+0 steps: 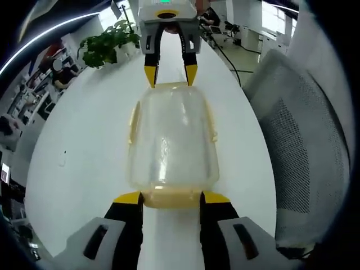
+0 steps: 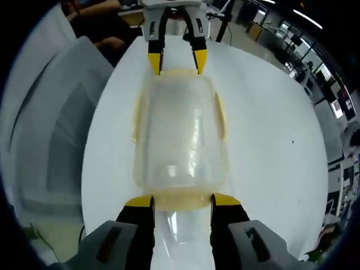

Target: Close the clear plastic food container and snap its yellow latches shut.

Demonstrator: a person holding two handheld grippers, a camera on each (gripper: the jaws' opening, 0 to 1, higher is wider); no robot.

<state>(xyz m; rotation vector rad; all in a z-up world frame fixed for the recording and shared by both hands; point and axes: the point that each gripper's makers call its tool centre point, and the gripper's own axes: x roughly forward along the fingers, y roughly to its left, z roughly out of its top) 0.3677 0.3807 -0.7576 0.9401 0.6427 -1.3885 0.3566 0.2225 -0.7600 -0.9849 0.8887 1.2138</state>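
Fingers of my left gripper [image 1: 170,198] and right gripper [image 2: 182,201] bracket the container's [image 1: 171,138] end latches, apart; uneven pressing may skid it.

Left gripper [image 1: 171,197], right gripper [image 2: 183,201]: jaws apart.

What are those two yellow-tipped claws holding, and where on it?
The clear food container. The left gripper and the right gripper flank the yellow latches at its opposite short ends; whether they squeeze or just touch cannot be told.
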